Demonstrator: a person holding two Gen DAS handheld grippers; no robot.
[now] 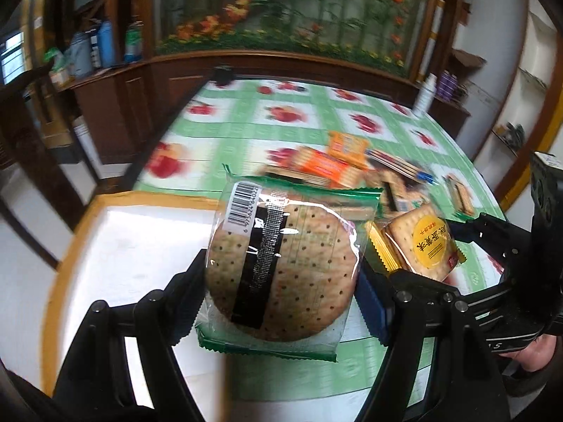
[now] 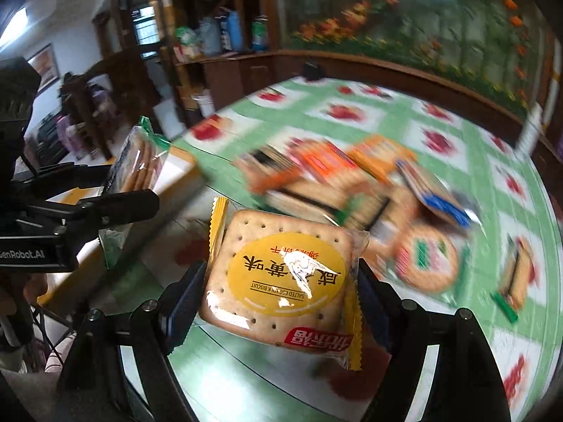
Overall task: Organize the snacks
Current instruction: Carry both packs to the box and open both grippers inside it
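Left tongs [image 1: 281, 274] clamped on round cracker pack [image 1: 281, 267], lifted above white tray [image 1: 140, 246], which looks bare, though motion blur hides much. Right tongs [image 2: 281, 281] clamped on yellow salted-egg biscuit pack [image 2: 281, 277] above desk [image 2: 440, 116]. Snack pile [image 2: 352, 183] beyond right tongs unsorted. Early stage; most packs left.

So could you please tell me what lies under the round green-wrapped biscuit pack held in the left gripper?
Under the round green-wrapped biscuit pack are the white orange-rimmed tray and the green fruit-print tablecloth. What lies directly beneath it is hidden.
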